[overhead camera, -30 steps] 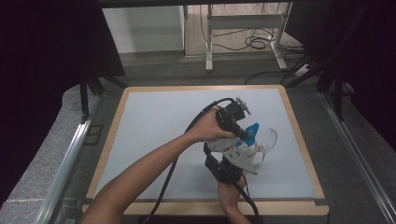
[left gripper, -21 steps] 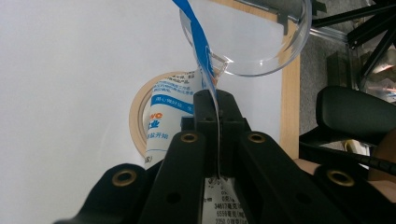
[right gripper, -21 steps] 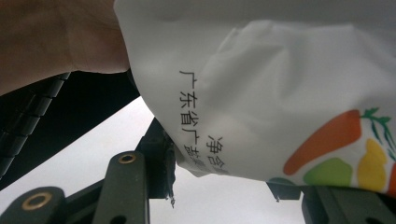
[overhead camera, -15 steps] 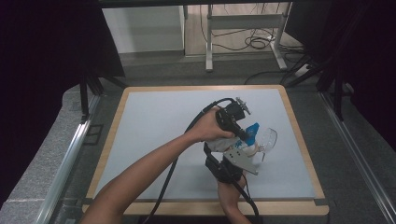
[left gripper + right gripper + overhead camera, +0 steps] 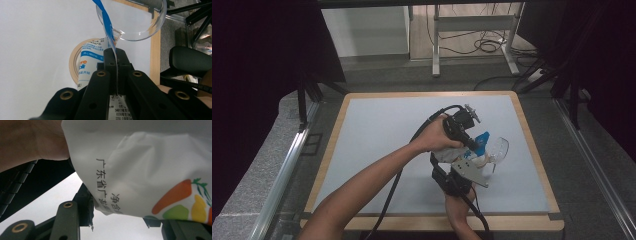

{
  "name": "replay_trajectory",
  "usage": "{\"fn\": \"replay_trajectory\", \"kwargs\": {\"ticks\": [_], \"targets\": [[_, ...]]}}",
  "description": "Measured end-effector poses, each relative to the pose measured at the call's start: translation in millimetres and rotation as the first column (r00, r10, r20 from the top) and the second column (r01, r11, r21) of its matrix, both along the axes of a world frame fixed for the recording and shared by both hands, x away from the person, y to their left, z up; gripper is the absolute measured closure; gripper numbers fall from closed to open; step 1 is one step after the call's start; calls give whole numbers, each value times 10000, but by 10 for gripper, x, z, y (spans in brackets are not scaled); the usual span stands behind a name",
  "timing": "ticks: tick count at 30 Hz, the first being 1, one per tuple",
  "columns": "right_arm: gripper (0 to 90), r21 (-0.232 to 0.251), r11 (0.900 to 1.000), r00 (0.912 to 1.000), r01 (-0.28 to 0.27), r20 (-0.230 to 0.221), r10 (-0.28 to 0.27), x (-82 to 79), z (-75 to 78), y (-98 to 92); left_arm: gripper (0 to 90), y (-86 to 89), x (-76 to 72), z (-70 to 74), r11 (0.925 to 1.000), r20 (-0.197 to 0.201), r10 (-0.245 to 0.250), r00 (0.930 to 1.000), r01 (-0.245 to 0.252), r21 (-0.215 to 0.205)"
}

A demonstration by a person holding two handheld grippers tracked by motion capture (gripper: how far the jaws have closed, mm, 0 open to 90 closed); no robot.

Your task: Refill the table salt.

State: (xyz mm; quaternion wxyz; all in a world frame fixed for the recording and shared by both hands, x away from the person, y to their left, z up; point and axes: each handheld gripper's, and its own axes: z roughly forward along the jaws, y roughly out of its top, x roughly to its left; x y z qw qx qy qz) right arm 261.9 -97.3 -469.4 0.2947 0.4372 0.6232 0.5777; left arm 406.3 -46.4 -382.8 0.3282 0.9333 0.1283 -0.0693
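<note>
A white plastic bag (image 5: 472, 156) with blue print hangs over the table's right half, held by both grippers. My left gripper (image 5: 116, 53) is shut on the bag's thin blue edge (image 5: 106, 17), which runs up toward a clear glass (image 5: 135, 22). In the high view that gripper (image 5: 475, 145) points down to the right at the glass (image 5: 500, 147). My right gripper (image 5: 460, 167) comes up from the front edge under its grey plate (image 5: 471, 173). In its own view the right gripper (image 5: 120, 213) has the bag's white body (image 5: 140, 170), printed with vegetables, pressed between its jaws.
A tan ring (image 5: 73, 65), like a tape roll, lies on the white mat (image 5: 382, 135) beneath the bag. A wooden frame (image 5: 532, 135) borders the mat. Both cables trail toward the front edge. A desk's legs and wires (image 5: 482, 45) stand beyond the table.
</note>
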Motion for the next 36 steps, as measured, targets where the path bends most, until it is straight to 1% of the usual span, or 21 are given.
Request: {"fn": "replay_trajectory", "kwargs": {"ticks": [5,21,36], "targets": [[518,-3,10000,10000,-1,-10,1,3,-1,0,900,-3,2,-7,10000,-25,54,10000,-55,-32],[518,14,10000,9999,-24,-97,24,41,-18,15,900,-2,49,-37,9999,-90,-7,10000,9,163],[518,-62,10000,9997,-13,-257,11,73,-87,48,900,20,102,-135,9997,-325,-17,9995,25,230]]}}
